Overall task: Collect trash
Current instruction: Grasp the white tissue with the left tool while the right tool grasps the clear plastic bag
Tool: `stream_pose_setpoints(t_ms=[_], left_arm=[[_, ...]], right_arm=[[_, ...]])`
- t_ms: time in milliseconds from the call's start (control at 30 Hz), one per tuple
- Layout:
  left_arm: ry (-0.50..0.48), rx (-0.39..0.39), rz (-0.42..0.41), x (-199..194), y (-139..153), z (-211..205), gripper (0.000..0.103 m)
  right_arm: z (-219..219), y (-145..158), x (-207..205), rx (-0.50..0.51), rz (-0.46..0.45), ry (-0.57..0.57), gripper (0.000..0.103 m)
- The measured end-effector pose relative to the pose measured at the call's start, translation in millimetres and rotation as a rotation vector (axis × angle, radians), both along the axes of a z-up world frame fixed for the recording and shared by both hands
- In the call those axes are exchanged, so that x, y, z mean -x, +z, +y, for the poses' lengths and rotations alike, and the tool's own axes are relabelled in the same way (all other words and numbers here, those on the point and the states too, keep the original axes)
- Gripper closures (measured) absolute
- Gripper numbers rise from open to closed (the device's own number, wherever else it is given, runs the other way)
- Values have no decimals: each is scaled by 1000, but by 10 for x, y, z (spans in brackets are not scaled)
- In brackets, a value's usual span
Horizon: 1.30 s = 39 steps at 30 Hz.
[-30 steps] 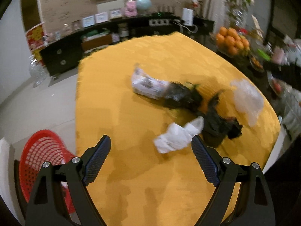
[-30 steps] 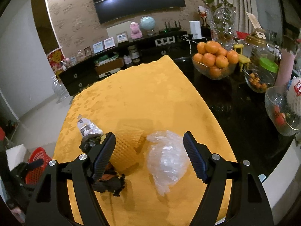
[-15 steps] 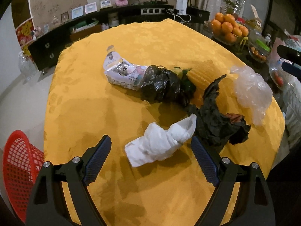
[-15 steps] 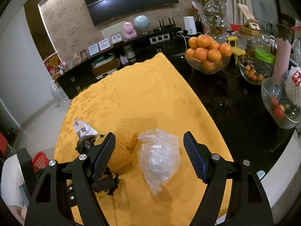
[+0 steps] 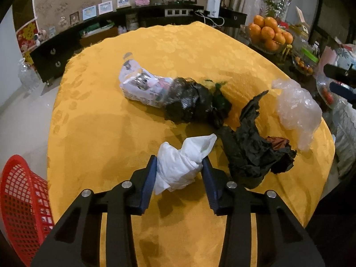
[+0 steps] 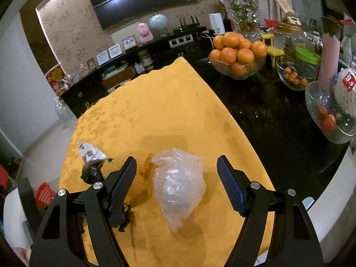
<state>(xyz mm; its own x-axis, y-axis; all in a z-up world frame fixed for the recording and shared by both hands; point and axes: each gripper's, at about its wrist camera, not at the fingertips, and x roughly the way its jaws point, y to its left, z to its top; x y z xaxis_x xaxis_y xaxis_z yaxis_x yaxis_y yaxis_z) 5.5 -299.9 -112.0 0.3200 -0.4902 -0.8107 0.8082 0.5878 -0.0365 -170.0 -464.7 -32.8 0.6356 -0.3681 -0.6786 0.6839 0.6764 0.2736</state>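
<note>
A white crumpled paper wad (image 5: pixel 189 151) lies on the yellow tablecloth (image 5: pixel 100 133). My left gripper (image 5: pixel 179 159) is closing its jaws on the wad, and both pads press its sides. To its right sits a crumpled black bag (image 5: pixel 253 153). Farther back lie a second black bag (image 5: pixel 191 102) and a printed packet (image 5: pixel 140 84). My right gripper (image 6: pixel 176 159) stands open over a clear plastic bag (image 6: pixel 180 182), its fingers apart from the bag. A yellow foam net (image 6: pixel 138 162) lies behind the right gripper's left finger.
A red mesh basket (image 5: pixel 20 207) stands low at the left, off the table's edge. On the dark tabletop to the right stand a bowl of oranges (image 6: pixel 238 55), a glass bowl (image 6: pixel 329 111) and jars. A dark sideboard (image 5: pixel 66 44) runs along the far wall.
My left gripper moved forward and down to the white wad, and its wide jaws have come together against it. The right gripper stays open over the clear bag.
</note>
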Motion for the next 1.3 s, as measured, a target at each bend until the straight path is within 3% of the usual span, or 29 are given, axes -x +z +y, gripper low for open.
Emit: stream_pose_setpoints(t_ms=[200, 300, 500, 933, 1300], left_arm=[[78, 63, -22, -161, 278, 265, 65], [126, 96, -31, -250, 423, 422, 65], [202, 144, -64, -355, 667, 711, 65], [265, 152, -103, -439, 804, 1031, 65], [276, 154, -114, -454, 823, 1072, 65]], right_arm=[[-24, -116, -72, -10, 27, 13, 31], [-2, -189, -162, -10, 50, 33, 21], [73, -367, -361, 30, 118, 65, 20], [4, -722, -477, -8, 208, 22, 21], [37, -752, -542, 5, 236, 52, 49]])
